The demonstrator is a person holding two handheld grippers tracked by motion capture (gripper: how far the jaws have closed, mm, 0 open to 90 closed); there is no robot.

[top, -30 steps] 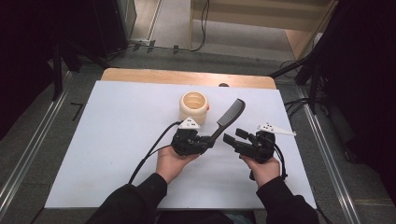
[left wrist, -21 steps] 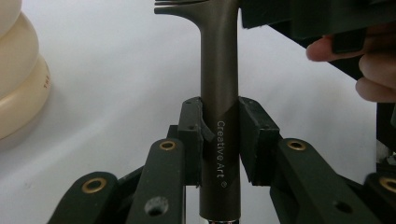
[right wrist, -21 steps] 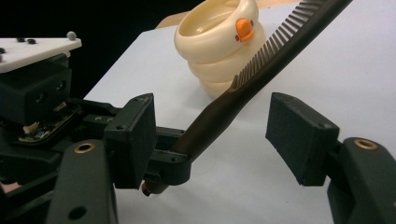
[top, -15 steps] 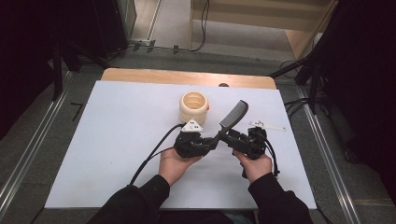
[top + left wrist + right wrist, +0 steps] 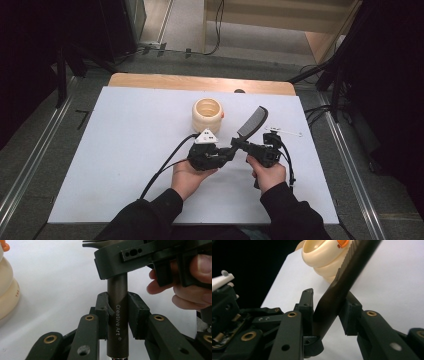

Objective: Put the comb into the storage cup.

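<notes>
A dark comb [image 5: 252,121] with a round handle marked "Creative Art" [image 5: 117,315] slants up over the white mat. My left gripper [image 5: 227,151] is shut on the handle, its pads pressing both sides [image 5: 117,312]. My right gripper [image 5: 246,148] has just been closing, and its jaws now clamp the comb [image 5: 339,290] a little farther along, pads against both sides [image 5: 329,306]. The two grippers meet tip to tip. The right gripper's body [image 5: 140,257] crosses above the handle. A cream ribbed cup [image 5: 207,114] with an orange spot stands just behind them.
The white mat [image 5: 125,150] lies on a wooden table [image 5: 200,82]. A thin white stick [image 5: 284,131] lies right of the comb. The cup [image 5: 324,255] rises close behind the comb's teeth. Cables trail from both grippers; dark floor and metal rails flank the table.
My right gripper has moved left to the comb and its jaws have closed on it. The left gripper has kept still with the handle in it.
</notes>
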